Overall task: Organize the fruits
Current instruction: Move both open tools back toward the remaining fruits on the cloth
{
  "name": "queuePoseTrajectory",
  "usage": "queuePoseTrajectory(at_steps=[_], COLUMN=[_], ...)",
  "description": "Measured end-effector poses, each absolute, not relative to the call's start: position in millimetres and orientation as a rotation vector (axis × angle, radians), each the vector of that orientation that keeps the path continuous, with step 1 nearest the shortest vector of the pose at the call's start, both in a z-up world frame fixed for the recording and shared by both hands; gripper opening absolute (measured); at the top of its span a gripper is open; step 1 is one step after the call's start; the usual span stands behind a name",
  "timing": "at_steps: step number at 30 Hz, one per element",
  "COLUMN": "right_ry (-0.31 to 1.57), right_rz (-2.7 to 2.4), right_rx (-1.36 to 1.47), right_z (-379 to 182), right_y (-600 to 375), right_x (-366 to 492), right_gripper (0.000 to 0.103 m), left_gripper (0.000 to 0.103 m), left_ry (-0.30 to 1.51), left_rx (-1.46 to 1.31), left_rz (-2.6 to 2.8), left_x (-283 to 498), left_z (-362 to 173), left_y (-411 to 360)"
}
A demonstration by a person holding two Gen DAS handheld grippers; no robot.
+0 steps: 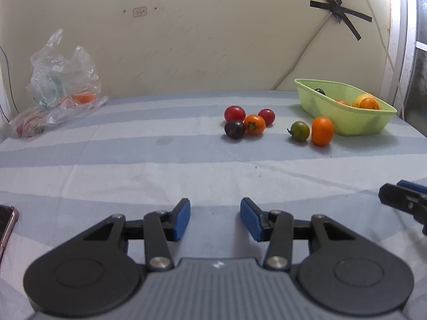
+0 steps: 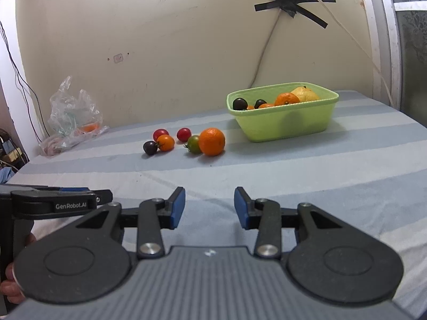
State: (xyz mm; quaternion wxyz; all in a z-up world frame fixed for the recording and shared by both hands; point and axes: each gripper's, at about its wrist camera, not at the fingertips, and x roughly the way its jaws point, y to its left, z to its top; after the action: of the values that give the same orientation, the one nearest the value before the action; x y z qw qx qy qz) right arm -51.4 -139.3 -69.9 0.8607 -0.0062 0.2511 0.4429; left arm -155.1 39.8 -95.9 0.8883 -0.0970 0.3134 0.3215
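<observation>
Loose fruit lies on the striped cloth: two red tomatoes (image 1: 234,113) (image 1: 266,116), a dark purple tomato (image 1: 234,129), an orange tomato (image 1: 254,124), a green tomato (image 1: 300,131) and a mandarin (image 1: 322,130). The same mandarin (image 2: 211,141) and green tomato (image 2: 194,144) show in the right wrist view. A light green basket (image 2: 283,125) (image 1: 344,124) at the right back holds several fruits. My left gripper (image 1: 215,220) is open and empty, well short of the fruit. My right gripper (image 2: 209,208) is open and empty.
A crumpled clear plastic bag (image 1: 62,85) (image 2: 74,117) lies at the back left against the wall. A phone (image 1: 6,224) sits at the left edge. Cables (image 2: 264,48) hang down the wall behind the basket. The left gripper's side (image 2: 53,204) is beside my right one.
</observation>
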Motion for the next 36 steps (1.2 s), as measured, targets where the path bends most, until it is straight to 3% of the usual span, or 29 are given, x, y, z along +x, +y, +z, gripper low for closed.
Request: queuePoseTrajectory(at_steps=[20, 25, 36], right_ry=[0.457, 0.435, 0.431], right_rz=[0.921, 0.912, 0.906], right_rx=[-0.046, -0.046, -0.054], right_z=[-72, -71, -71], right_y=[-137, -139, -139], right_x=[-60, -63, -62], right_gripper=[0.044, 0.052, 0.052], left_gripper=[0.045, 0.045, 0.047], left_ry=[0.584, 0.579, 0.586], left_rx=[-0.151, -0.141, -0.159], left_rz=[0.663, 0.669, 0.679], left_x=[-162, -161, -162], left_z=[-100, -99, -99], left_y=[29, 28, 31])
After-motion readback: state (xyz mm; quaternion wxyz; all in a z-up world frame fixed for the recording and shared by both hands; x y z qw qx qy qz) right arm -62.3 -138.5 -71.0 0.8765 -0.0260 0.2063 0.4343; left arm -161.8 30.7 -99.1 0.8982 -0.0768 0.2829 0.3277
